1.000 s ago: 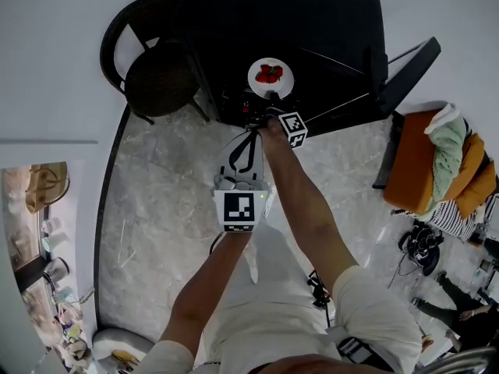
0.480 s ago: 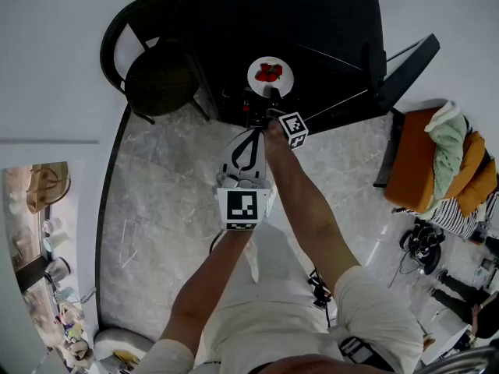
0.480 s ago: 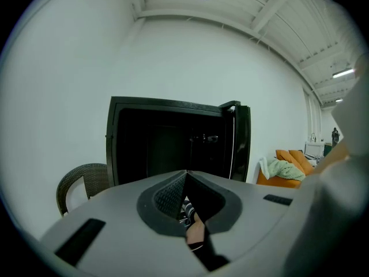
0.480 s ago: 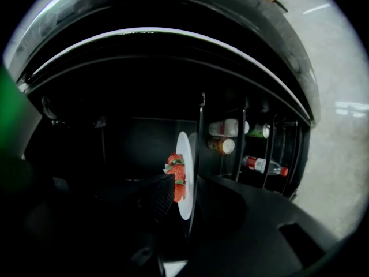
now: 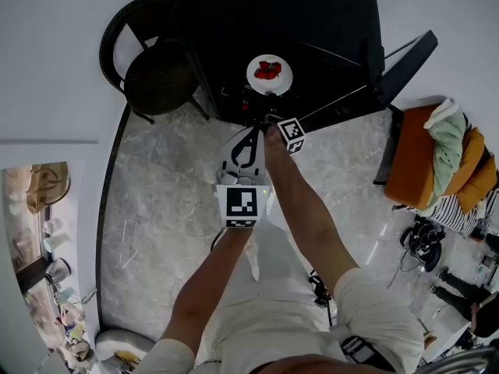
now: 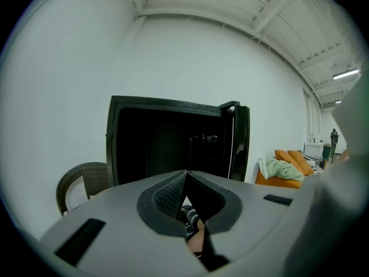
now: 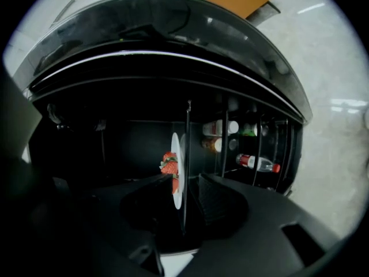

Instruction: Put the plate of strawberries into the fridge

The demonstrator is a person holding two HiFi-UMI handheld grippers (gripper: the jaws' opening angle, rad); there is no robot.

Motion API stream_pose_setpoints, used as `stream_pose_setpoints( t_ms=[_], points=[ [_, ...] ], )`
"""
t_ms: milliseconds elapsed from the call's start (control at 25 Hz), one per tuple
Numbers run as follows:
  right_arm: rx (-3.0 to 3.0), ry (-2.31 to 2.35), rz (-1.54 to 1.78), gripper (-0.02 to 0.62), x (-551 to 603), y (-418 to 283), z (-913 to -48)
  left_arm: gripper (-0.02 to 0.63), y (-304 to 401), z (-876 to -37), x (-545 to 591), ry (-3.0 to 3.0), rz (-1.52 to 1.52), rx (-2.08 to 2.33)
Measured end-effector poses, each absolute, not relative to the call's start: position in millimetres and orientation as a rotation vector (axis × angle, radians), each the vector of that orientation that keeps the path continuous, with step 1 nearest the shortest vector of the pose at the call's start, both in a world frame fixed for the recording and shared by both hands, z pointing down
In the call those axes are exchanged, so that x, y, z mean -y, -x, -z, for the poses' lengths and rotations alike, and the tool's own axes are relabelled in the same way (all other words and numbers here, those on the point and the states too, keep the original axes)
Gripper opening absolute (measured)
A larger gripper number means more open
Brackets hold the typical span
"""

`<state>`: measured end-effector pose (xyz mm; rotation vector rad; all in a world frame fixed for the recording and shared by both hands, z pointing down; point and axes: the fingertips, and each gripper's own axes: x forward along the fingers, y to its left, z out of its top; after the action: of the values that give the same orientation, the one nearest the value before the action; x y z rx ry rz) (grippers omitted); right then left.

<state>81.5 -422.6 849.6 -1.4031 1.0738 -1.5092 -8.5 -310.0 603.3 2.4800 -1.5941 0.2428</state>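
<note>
The right gripper (image 7: 184, 180) has just been opening its jaws. They now stand wide apart, with the near rim of the plate (image 7: 176, 169) between them and the pads not pressing on it. This gripper is rolled on its side, so in its own view the plate and the glass shelf (image 7: 186, 131) under it appear as upright lines. The strawberries (image 7: 169, 165) lie on the plate's upper face.

In the head view the plate (image 5: 270, 74) sits on the shelf inside the black fridge (image 5: 312, 22), close to the shelf's front edge. Dark space lies free all round it. The right gripper (image 5: 267, 106) is at that front edge, with its forearm stretched straight out from the body.

The left gripper (image 6: 185, 175) has its jaws closed tip to tip, with nothing between them. It is held back from the fridge (image 6: 167, 143), pointing slightly down toward it. In the head view the left gripper (image 5: 251, 135) lies just beside and behind the right hand.

The fridge door (image 5: 405, 65) stands swung out to the right, leaving the opening clear. Bottles (image 7: 256, 163) lie in the door racks, well apart from the plate.

A wicker chair (image 5: 152, 61) stands close against the fridge's left side. An orange seat heaped with clothes (image 5: 437, 162) stands beyond the door on the right. The marbled floor (image 5: 156, 209) lies under the person's arms.
</note>
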Motion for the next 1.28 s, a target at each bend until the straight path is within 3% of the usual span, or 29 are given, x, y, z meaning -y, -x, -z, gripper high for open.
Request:
stream_pose_setpoints(
  t_ms=[200, 320, 440, 1280],
  points=[
    [-1.069, 1.392, 1.511, 0.113, 413, -82, -845, 0.002, 7, -599, 308, -2.49, -0.239, 1.591],
    [-1.091, 1.37, 1.52, 0.042, 405, -79, -840, 0.002, 9, -599, 305, -2.485, -0.242, 1.588],
    [-1.103, 1.358, 1.526, 0.014, 397, -74, -834, 0.002, 11, -601, 303, -2.466, -0.225, 1.587],
    [-1.312, 1.231, 1.472, 0.012, 346, -51, -681, 0.002, 37, -529, 283, -2.443, -0.234, 1.643]
  ],
)
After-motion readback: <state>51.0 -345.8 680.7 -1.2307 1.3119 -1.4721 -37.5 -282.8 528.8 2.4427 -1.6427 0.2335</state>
